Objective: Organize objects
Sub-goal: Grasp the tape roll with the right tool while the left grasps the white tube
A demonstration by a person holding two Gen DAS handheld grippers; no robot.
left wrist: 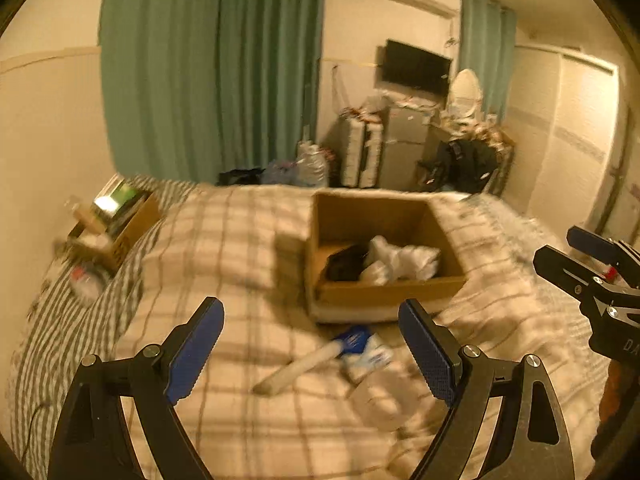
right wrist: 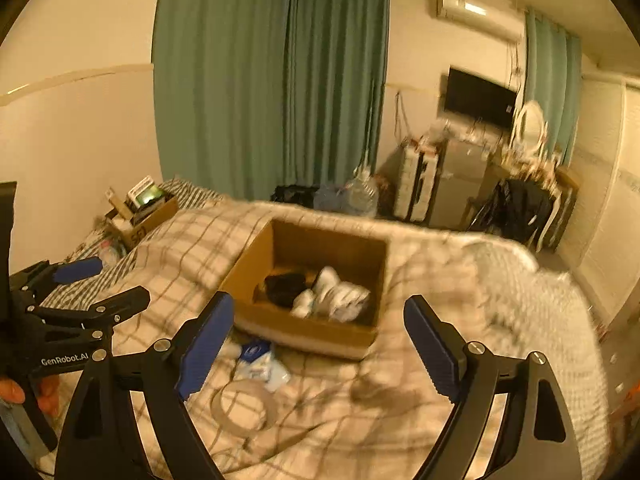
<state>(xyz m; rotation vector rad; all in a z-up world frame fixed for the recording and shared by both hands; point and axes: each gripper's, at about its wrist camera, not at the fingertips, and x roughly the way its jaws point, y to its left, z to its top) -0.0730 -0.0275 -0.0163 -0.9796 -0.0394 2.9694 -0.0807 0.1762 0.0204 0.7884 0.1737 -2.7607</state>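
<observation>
Right wrist, cardboard box [right wrist: 320, 334], clothes [right wrist: 316, 294] inside

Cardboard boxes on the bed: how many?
2. One large open cardboard box mid-bed, holding dark and white items. One smaller cardboard box at the bed's far left by the wall, stuffed with things. Others may be hidden in the far clutter.
</observation>
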